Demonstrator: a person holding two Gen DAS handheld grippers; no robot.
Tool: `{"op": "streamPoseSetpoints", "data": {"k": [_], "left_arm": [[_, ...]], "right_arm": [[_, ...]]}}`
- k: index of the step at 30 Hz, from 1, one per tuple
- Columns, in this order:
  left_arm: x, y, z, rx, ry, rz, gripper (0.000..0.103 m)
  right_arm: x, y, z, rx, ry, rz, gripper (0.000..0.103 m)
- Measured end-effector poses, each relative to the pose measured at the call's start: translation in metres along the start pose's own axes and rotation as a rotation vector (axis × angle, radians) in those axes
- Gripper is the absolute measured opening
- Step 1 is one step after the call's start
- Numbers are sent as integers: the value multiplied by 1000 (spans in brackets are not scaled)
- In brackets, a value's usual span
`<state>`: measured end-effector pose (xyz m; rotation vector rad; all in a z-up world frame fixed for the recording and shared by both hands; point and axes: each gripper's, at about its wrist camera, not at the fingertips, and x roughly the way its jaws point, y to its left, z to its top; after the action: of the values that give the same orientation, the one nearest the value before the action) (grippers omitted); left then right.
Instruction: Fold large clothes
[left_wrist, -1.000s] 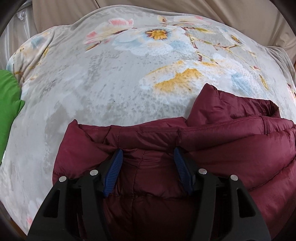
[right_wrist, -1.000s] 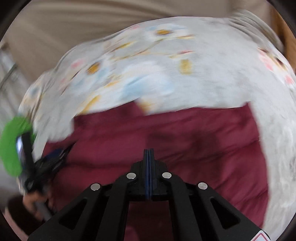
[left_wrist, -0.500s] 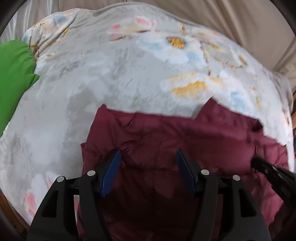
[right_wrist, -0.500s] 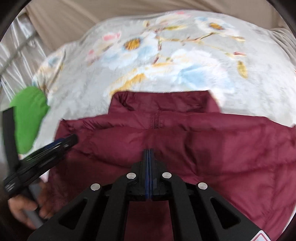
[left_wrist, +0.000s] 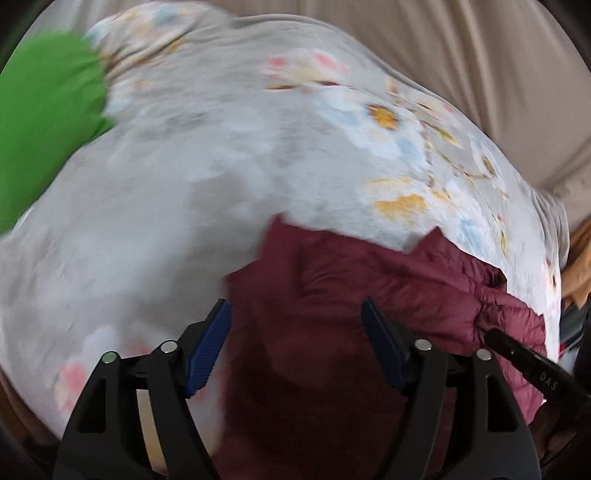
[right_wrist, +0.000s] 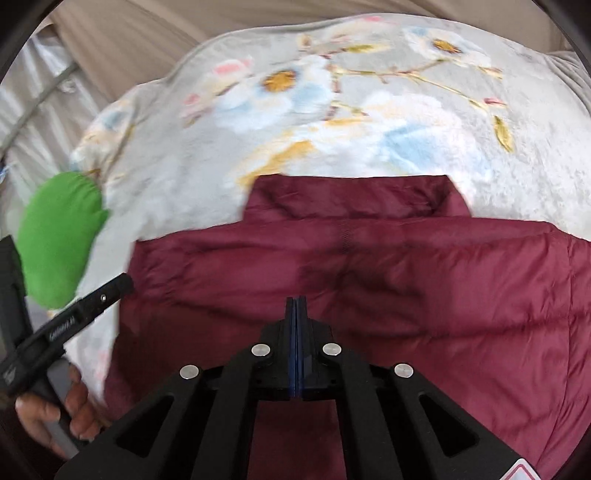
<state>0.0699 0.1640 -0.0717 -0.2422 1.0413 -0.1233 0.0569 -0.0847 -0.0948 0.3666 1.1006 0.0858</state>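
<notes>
A maroon puffer jacket (right_wrist: 369, 280) lies folded on the floral blanket, collar (right_wrist: 351, 199) toward the far side. In the left wrist view the jacket (left_wrist: 332, 295) fills the lower middle. My left gripper (left_wrist: 295, 339) is open and empty, hovering over the jacket's left edge; it also shows from the side in the right wrist view (right_wrist: 92, 302). My right gripper (right_wrist: 296, 314) is shut with nothing visibly between its pads, held above the jacket's middle. Its tip shows in the left wrist view (left_wrist: 495, 336) against the jacket's right part.
The grey floral blanket (right_wrist: 258, 129) covers the bed. A green cushion (right_wrist: 59, 240) lies at the left edge, also in the left wrist view (left_wrist: 40, 122). Beige curtain (left_wrist: 461, 55) hangs behind. An orange cloth (left_wrist: 580, 258) shows at far right.
My left gripper has pulled back and swung left off the jacket, staying open. My right gripper has stayed shut and moved in over the jacket's middle.
</notes>
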Motion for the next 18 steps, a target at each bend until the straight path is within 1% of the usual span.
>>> {"op": "streamPoseSetpoints", "data": {"k": [2,4,5,7,9,11,13,14,15,16,17,18], "left_arm": [[0,20,-11,-51,53,-9,71],[5,32,-22,-98,99,-14,71],[10,37,-30,-132,119,-32,72],[18,42,-41,-176,143,-73,76],[28,46,-50,-215,157,-101,80],[38,47,-56,-259,176,-133,80],[38,45,-57,-272,163,-142,80],[39,42,-57,-259,159,-150,76],[39,39,-56,-253,158,-176,59],[38,37,-56,-254,165,-204,53],[36,36,-55,-255,166,-202,44],[31,33,-54,-247,157,-204,30]], "right_arm": [[5,9,-5,-17,26,6,0],[20,13,-8,-28,64,-9,0],[31,13,-9,-28,92,-18,0],[45,11,-12,-24,117,-28,0],[52,10,-13,-25,124,-30,0],[57,9,-14,-25,126,-31,0],[62,7,-14,-19,128,-30,0],[63,5,-13,-17,128,-27,0],[64,4,-13,-14,128,-24,0],[65,3,-11,-9,131,-18,0],[65,2,-10,-2,134,-12,0],[62,0,-9,10,132,-5,0]]}}
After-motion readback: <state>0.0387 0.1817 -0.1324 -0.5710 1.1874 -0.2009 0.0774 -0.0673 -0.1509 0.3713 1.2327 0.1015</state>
